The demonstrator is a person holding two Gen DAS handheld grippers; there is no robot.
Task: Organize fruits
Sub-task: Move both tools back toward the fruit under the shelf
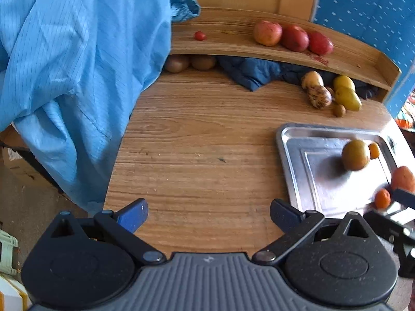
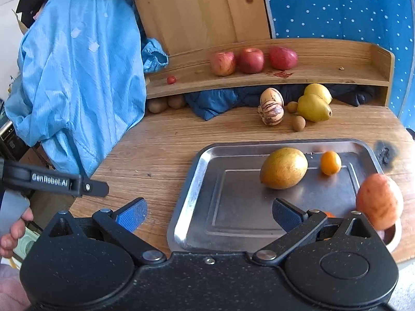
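My left gripper (image 1: 208, 215) is open and holds nothing, low over bare wooden table left of the metal tray (image 1: 282, 142). Also open and holding nothing, my right gripper (image 2: 210, 213) hangs over the near left corner of the tray (image 2: 192, 181). On the tray lie a golden-brown fruit (image 2: 284, 168) (image 1: 355, 154) and a small orange (image 2: 330, 162) (image 1: 374, 150). A blurred red-orange fruit (image 2: 380, 202) (image 1: 402, 178) shows at the tray's right end, above a wooden bowl (image 2: 393, 235). Another small orange (image 1: 382, 199) lies near it.
Three apples (image 2: 250, 57) and a cherry tomato (image 2: 171, 79) sit on a wooden shelf (image 2: 337, 75). Below it lie striped melons (image 2: 271, 106), yellow fruits (image 2: 313, 103), small brown fruits (image 2: 298, 123), kiwis (image 2: 166, 103) and dark cloth (image 2: 215, 101). A blue garment (image 2: 77, 77) hangs left.
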